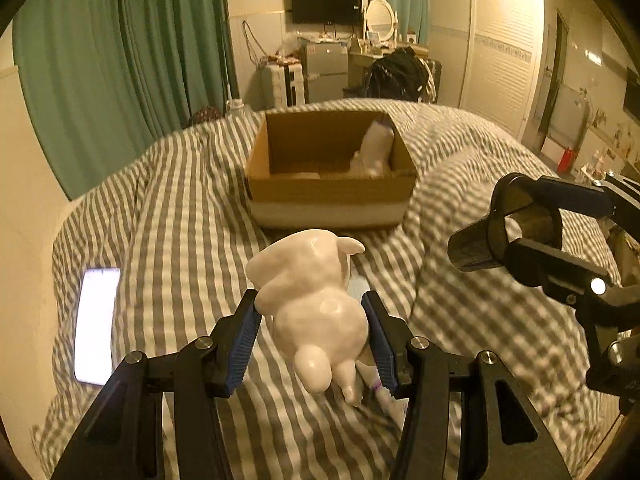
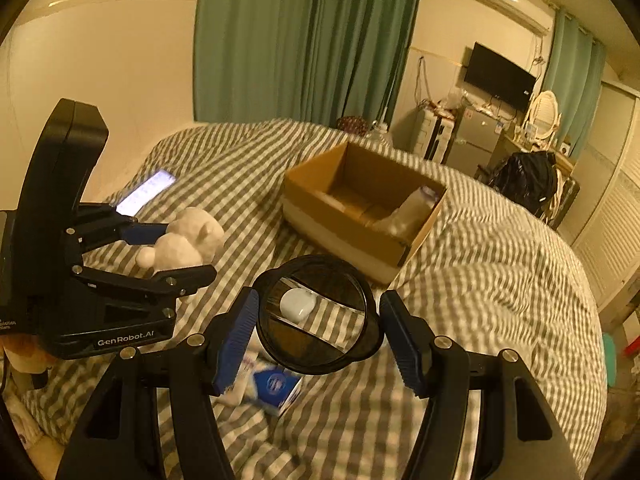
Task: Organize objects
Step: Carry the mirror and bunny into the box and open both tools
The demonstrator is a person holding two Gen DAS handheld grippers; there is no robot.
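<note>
My left gripper is shut on a white animal figurine and holds it above the striped bed; it shows in the right wrist view too. My right gripper is shut on a dark transparent cup, seen open end on; the cup also shows in the left wrist view. An open cardboard box sits ahead on the bed with a white bottle leaning inside. The box is also in the right wrist view.
A lit phone lies on the striped duvet at the left. A white earbud case and a blue-and-white packet lie below the cup. Green curtains, a fridge, a TV and a wardrobe stand beyond the bed.
</note>
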